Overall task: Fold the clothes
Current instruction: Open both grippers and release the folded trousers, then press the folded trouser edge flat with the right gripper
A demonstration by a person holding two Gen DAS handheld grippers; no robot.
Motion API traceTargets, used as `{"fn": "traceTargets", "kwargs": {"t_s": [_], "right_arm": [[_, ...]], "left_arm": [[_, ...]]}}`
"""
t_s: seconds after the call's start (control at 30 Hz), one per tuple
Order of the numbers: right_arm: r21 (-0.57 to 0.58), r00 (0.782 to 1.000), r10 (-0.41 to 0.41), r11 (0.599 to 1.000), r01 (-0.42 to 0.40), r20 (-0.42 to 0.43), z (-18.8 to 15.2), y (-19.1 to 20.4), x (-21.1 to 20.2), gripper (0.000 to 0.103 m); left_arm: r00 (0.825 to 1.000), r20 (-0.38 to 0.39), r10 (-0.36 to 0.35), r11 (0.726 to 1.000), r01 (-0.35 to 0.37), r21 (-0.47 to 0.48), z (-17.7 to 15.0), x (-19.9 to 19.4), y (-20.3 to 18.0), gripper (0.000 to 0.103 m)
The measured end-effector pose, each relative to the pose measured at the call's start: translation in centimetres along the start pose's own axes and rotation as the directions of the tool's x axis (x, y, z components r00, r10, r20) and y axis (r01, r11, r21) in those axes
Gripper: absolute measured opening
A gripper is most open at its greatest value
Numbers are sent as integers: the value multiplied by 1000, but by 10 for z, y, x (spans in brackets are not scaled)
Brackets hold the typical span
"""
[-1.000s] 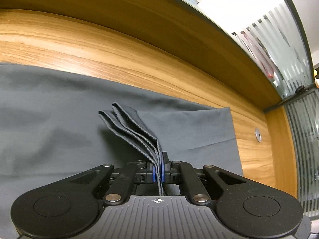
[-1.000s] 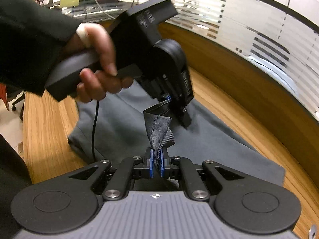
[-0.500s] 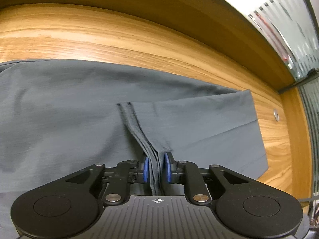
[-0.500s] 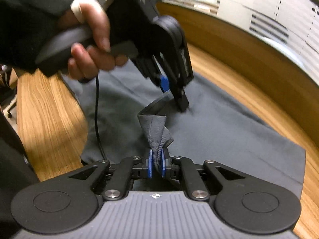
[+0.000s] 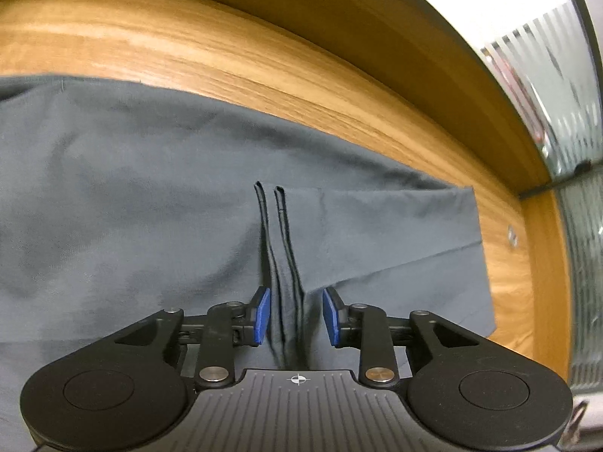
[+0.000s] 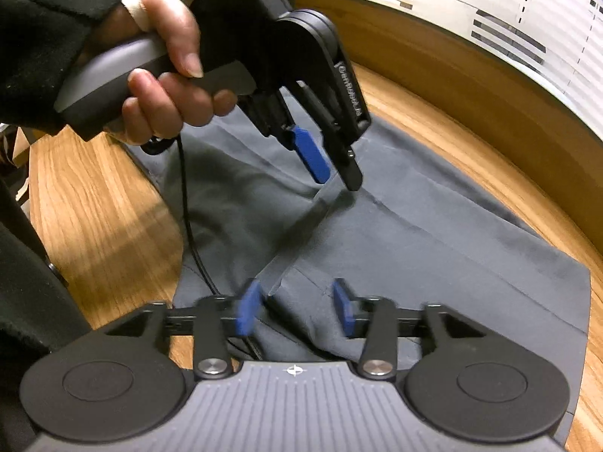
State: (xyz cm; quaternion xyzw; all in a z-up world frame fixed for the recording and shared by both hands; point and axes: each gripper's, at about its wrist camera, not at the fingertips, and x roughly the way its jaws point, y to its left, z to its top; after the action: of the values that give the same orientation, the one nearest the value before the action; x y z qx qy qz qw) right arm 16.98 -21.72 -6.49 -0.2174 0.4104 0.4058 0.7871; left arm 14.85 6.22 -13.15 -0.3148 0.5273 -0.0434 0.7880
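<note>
Item: grey trousers (image 5: 143,203) — dark slate-grey woven cloth, matte, lying flat on the wood-grain surface (image 5: 264,60). Folded over itself; the upper layer ends in a straight hemmed edge across the lower one. Stacked cloth edges (image 5: 280,248), dark-stitched, run in thin parallel lines up from between the left fingers. Faint creases and soft shading across the broad panel; in the right wrist view the garment (image 6: 433,248) shows a raised ridge running diagonally.

Left gripper (image 5: 296,314) — blue-padded fingers wide apart, straddling the stacked edges, not clamping them. Seen from the right wrist (image 6: 333,167), it is held by a hand (image 6: 166,86) in a dark sleeve, tips just above the cloth.

Right gripper (image 6: 296,310) — fingers wide apart, low over the ridge's near end; motion-blurred.

Black cable (image 6: 188,207) hangs across the cloth.
</note>
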Motion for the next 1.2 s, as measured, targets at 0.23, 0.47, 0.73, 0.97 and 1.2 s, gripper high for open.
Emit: {"fn": "traceTargets", "kwargs": {"t_s": [0.23,0.47,0.73,0.97,1.2], "right_arm": [[-20,998,20,1000,-21,-59,3,3,17,3],[-34,998,52,998,-53,-29,19,5,20,8],[37,998,-42,999,40,44,12,-39,-16,23],[314,964,-264,913,262,-36,-34,-132,-38,31],[615,919,-356,692,380,-167,-103,-210,-53,43]], "left_arm": [[996,86,-10,1000,10,-6,3,-1,-6,5],[988,110,111,994,-113,11,5,-3,-3,12],[973,172,153,988,-153,-12,-9,-39,4,18],[975,167,149,987,-156,28,-38,-48,-9,19],[970,163,179,982,-187,38,-63,-42,-32,22]]}}
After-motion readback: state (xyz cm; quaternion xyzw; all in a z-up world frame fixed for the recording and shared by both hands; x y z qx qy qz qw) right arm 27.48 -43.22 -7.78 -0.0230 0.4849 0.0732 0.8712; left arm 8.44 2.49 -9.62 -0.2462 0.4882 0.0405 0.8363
